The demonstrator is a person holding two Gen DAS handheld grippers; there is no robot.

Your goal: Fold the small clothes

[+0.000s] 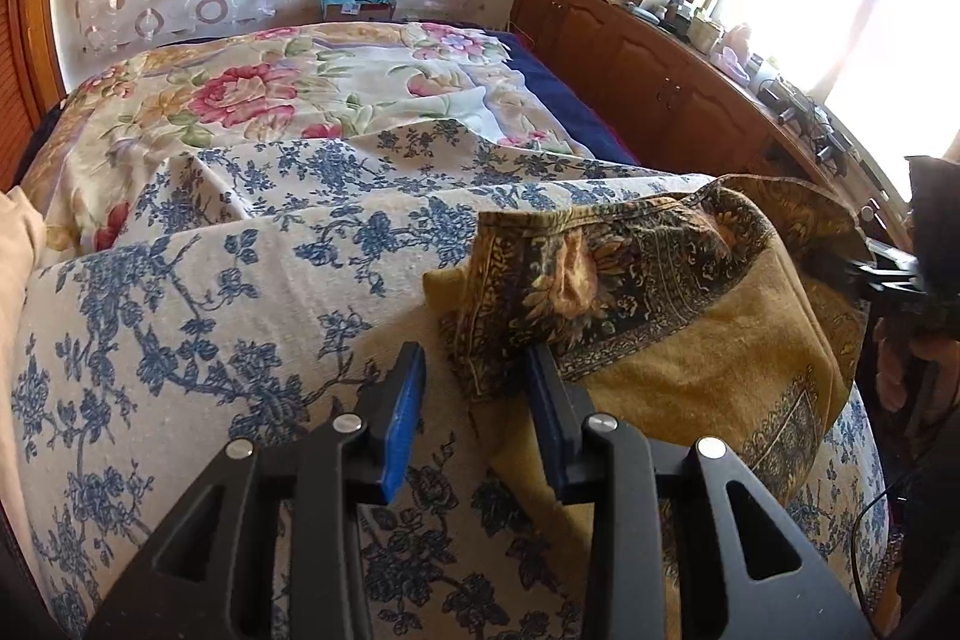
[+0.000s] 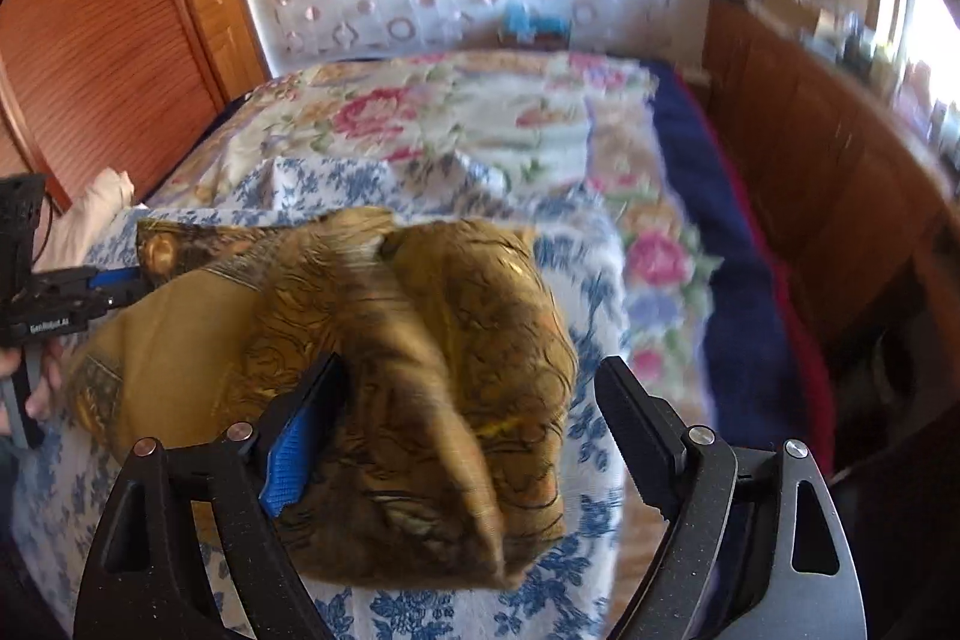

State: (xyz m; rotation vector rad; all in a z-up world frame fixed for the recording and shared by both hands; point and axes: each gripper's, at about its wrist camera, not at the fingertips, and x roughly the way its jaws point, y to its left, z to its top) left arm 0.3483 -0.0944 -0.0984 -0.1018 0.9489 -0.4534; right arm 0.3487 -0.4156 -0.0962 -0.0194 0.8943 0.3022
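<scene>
right wrist view: mustard patterned garment point(image 2: 384, 364) bunched on blue-floral bedsheet point(image 2: 588, 436); right gripper point(image 2: 474, 394) wide open, empty, straddling it. left gripper point(image 1: 474, 382) partly open at its edge — grip unclear. risk: loose folds slump, undoing the fold.

Matt patterned ochre cloth point(image 2: 384, 340) lies on nubbly blue-flowered cotton sheet point(image 1: 210, 292); glossy wooden cabinets point(image 1: 648, 82).

A small mustard-yellow cloth with dark flowery borders point(image 1: 690, 340) lies bunched up on the bed's white sheet with blue flowers point(image 1: 240, 280), near the front edge on the window side. One end is folded over in a puffy lump. It is crumpled, not flat.
</scene>
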